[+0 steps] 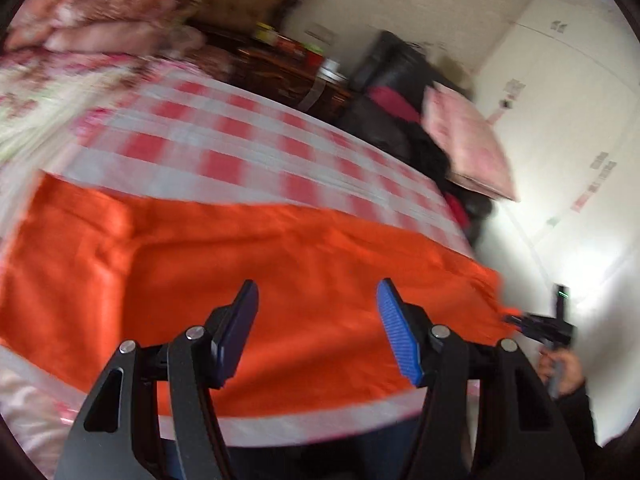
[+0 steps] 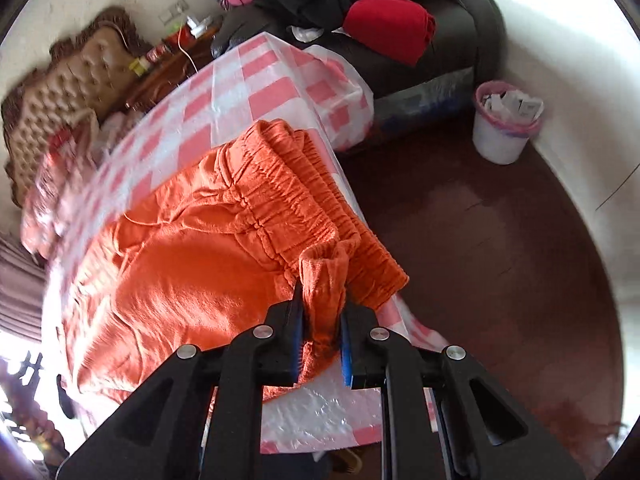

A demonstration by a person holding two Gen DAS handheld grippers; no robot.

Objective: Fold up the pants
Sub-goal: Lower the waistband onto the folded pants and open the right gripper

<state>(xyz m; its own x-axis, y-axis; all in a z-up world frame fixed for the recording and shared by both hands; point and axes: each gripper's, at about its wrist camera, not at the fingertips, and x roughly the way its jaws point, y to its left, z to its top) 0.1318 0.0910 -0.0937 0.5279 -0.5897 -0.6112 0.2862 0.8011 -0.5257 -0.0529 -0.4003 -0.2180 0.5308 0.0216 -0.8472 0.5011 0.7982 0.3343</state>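
Observation:
Orange pants (image 1: 240, 248) lie spread flat across a bed covered by a red-and-white checked sheet (image 1: 224, 136). My left gripper (image 1: 318, 284) hovers above the middle of the fabric, open, with nothing between its blue pads. In the right wrist view the elastic waistband (image 2: 280, 200) lies at the bed's corner. My right gripper (image 2: 323, 300) is shut on a bunched fold of the pants (image 2: 192, 280) at the waistband end. In the left wrist view that right gripper (image 1: 540, 326) shows at the far right, held by a hand, pinching the orange edge.
A black sofa (image 2: 460, 40) heaped with clothes, among them a red garment (image 2: 388, 26), stands beyond the bed's corner. A white waste bin (image 2: 504, 128) sits on the dark red floor (image 2: 480, 260). A tufted headboard (image 2: 68, 92), a nightstand (image 1: 288, 72) and pink quilts (image 1: 100, 12) lie farther off.

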